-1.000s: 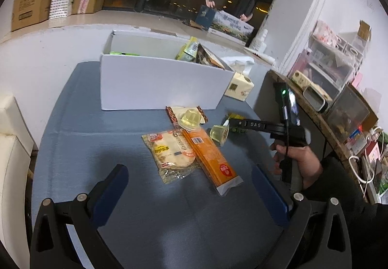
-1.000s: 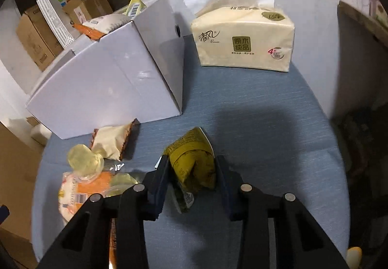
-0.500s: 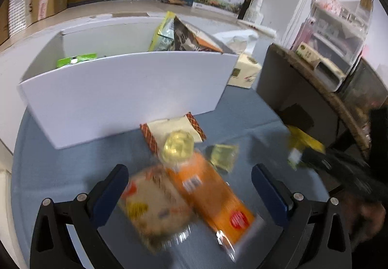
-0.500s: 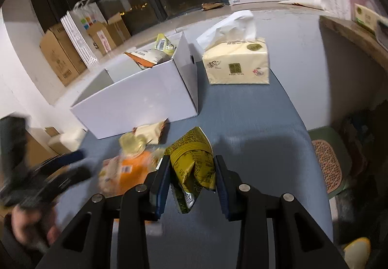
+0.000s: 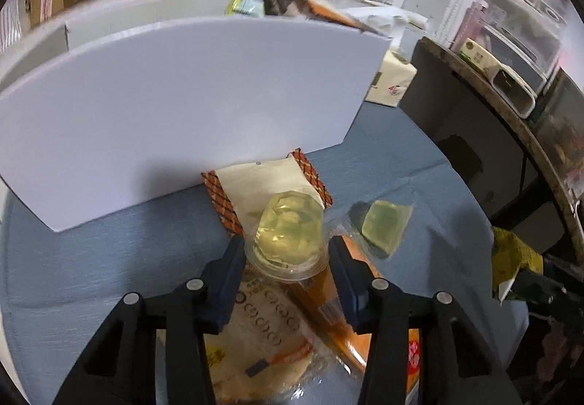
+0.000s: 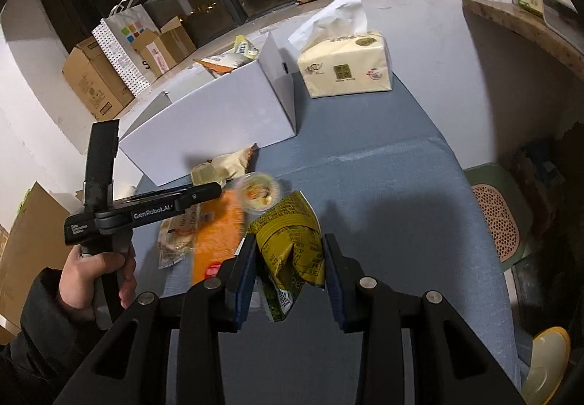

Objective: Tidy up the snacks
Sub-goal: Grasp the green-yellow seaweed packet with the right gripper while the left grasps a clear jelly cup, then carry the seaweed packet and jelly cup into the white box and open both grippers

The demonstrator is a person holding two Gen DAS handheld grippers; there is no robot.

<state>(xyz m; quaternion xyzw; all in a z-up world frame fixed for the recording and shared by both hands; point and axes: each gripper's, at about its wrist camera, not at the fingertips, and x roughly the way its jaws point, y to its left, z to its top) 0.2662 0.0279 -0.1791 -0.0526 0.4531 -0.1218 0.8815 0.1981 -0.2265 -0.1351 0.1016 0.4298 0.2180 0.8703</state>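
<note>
Pickup step: jelly cup (image 5: 288,240) is bracketed by left gripper (image 5: 286,271), jaws narrow, grip not confirmed. Yellow packet (image 6: 292,240) is clamped in right gripper (image 6: 288,273); next, carry to white box (image 6: 219,127).

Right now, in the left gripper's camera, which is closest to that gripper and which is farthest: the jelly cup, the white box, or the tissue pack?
1. Jelly cup, right between the left gripper fingers.
2. White box, just beyond, straight ahead.
3. Tissue pack, farthest, peeking out past the box's right end.
</note>
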